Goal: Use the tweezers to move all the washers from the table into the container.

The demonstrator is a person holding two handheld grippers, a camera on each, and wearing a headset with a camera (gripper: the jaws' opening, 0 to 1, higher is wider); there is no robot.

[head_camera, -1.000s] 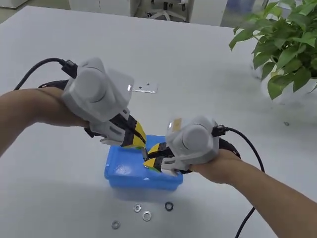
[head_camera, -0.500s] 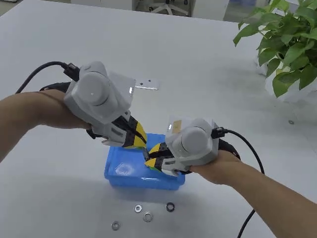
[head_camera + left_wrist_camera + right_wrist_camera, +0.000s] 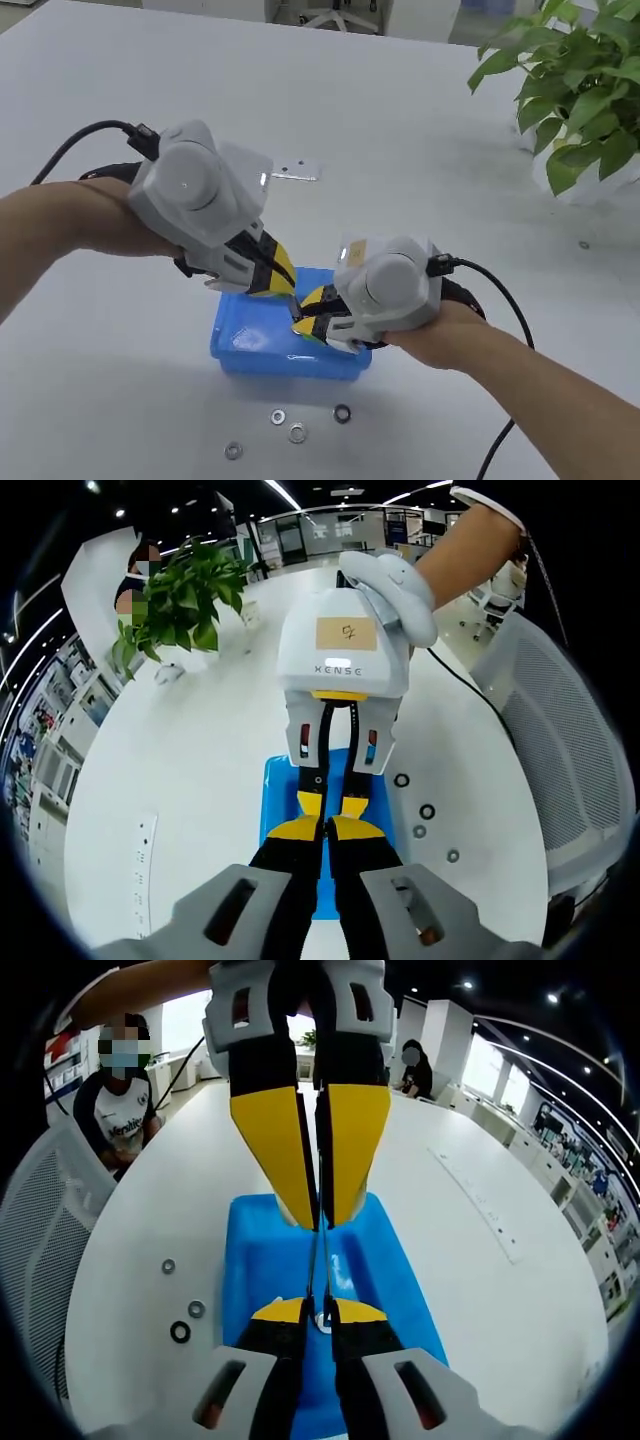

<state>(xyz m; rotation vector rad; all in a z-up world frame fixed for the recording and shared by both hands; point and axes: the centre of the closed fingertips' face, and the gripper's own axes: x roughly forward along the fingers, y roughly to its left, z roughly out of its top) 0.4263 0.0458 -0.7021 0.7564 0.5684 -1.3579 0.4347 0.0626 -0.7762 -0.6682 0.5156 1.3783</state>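
Left hand-held gripper point(image 3: 279, 284): jaws pressed together on the tweezers point(image 3: 318, 1258), tips angled down over the container point(image 3: 250, 345).
Right hand-held gripper point(image 3: 306, 322): jaws nearly touching, pinching the same tweezers lower down; faces the left one tip to tip.
Tweezers: thin, running between the two pairs of jaws above the container; whether they carry a washer, cannot tell.
Container: blue, rectangular, open, on the white table point(image 3: 420, 150), toward its near edge.
Washers point(image 3: 297, 432): four, flat on the table between the container and the near edge, apart from each other.
Potted plant point(image 3: 575, 90): by the far right edge.
Flat metal strip point(image 3: 295, 172): beyond the container.
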